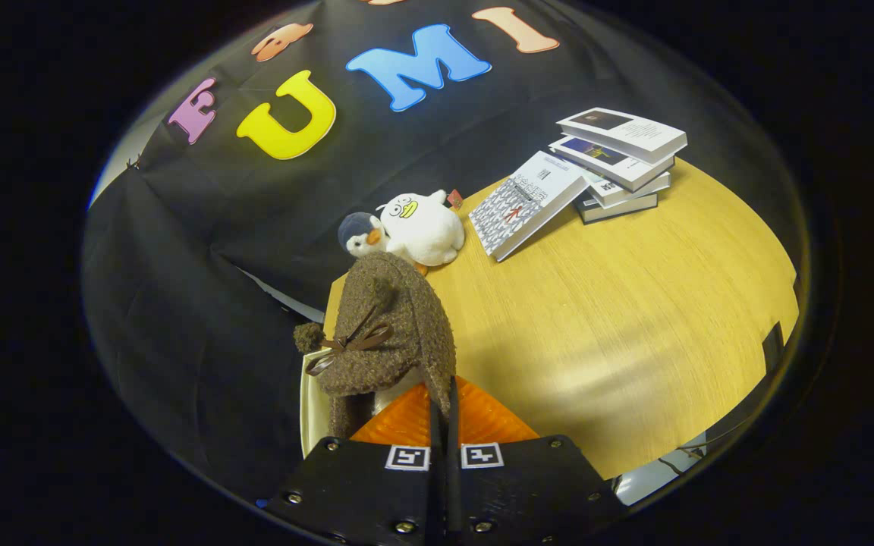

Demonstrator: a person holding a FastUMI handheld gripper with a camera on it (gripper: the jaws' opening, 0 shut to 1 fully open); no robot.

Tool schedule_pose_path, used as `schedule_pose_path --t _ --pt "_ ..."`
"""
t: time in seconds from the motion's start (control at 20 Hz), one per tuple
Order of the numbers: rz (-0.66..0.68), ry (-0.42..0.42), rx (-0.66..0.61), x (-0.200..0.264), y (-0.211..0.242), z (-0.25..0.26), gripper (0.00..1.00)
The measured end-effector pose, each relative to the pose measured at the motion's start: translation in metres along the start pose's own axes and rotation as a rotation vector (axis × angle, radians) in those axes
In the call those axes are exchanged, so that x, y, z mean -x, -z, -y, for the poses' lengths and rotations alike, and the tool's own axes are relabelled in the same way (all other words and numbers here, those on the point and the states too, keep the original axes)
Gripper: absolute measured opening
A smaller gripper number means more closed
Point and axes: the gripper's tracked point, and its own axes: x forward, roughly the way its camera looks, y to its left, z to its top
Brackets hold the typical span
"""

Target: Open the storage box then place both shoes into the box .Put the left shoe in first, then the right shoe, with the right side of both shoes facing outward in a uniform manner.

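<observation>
While the hand-held gripper point(443, 409) had its fingers pinched together on the edge of a fuzzy brown shoe point(388, 334), the shoe hung just ahead of them, long axis running toward 12 o'clock and leaning a bit to 11. Looked like it was up off the table point(619, 318). Something pale, maybe the storage box point(314, 409), peeked out under it at about 10 o'clock, but I couldn't tell for sure. My guess: the drop goes down-left, not toward the books point(604, 163) at 2.
</observation>
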Motion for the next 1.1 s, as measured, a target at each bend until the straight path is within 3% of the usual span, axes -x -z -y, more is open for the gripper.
schedule_pose_path --t 0.45,1.1 --pt "-0.089 -0.079 0.025 -0.035 0.041 -0.068 0.01" --pt "-0.127 -0.011 0.015 -0.071 0.082 -0.07 0.02"
